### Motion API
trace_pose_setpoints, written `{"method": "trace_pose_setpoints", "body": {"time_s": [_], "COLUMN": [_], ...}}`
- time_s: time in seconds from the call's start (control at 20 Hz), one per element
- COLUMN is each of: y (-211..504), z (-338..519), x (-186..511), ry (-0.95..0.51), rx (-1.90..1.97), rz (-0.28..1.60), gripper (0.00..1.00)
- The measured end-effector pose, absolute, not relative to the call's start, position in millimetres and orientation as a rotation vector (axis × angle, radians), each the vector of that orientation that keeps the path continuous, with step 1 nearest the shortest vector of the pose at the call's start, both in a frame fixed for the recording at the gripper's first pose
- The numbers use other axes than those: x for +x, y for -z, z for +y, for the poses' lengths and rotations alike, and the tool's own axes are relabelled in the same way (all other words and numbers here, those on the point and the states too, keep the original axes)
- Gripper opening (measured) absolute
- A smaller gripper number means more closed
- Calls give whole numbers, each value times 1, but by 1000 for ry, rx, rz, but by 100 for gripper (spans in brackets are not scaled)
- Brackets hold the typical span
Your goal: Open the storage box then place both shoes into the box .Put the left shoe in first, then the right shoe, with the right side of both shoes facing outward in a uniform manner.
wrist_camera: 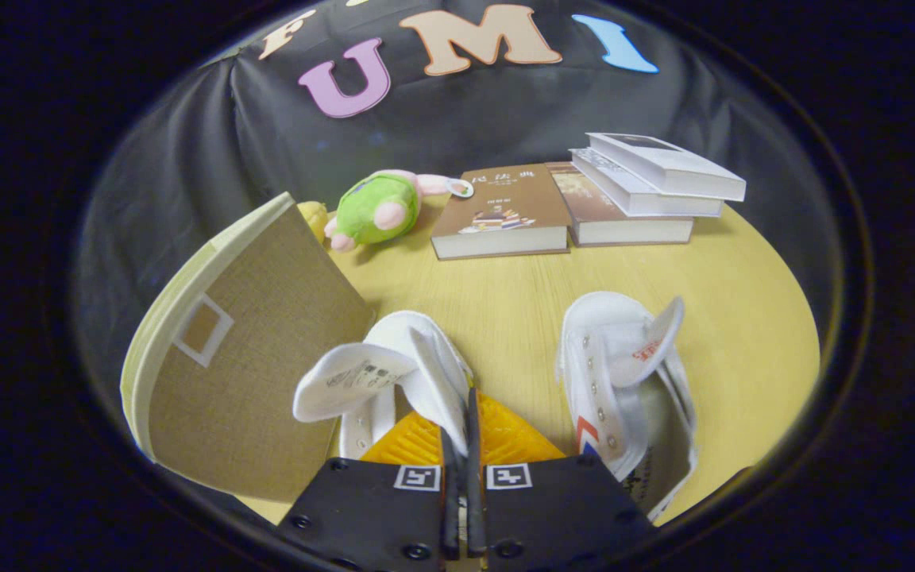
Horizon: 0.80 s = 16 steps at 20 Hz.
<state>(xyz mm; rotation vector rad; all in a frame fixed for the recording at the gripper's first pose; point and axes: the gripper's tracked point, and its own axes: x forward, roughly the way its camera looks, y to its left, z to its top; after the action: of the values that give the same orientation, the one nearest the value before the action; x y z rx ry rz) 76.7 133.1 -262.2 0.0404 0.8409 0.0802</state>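
My gripper (pixel 457 429) pinches the thin side wall of the left white canvas shoe (pixel 382 373), near the table's (pixel 521 310) front edge beside the storage box (pixel 243 365). It should be light and floppy, so the collar suits. The right shoe (pixel 624 381) lies just alongside.

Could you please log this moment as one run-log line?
gripper: shut on left shoe | storage box: beside | right shoe: on table
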Motion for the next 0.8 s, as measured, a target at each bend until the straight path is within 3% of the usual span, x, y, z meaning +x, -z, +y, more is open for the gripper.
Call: {"method": "trace_pose_setpoints", "body": {"time_s": [0.8], "y": [135], "z": [189], "x": [54], "ry": [-275], "rx": [355], "rz": [670], "gripper": [7]}}
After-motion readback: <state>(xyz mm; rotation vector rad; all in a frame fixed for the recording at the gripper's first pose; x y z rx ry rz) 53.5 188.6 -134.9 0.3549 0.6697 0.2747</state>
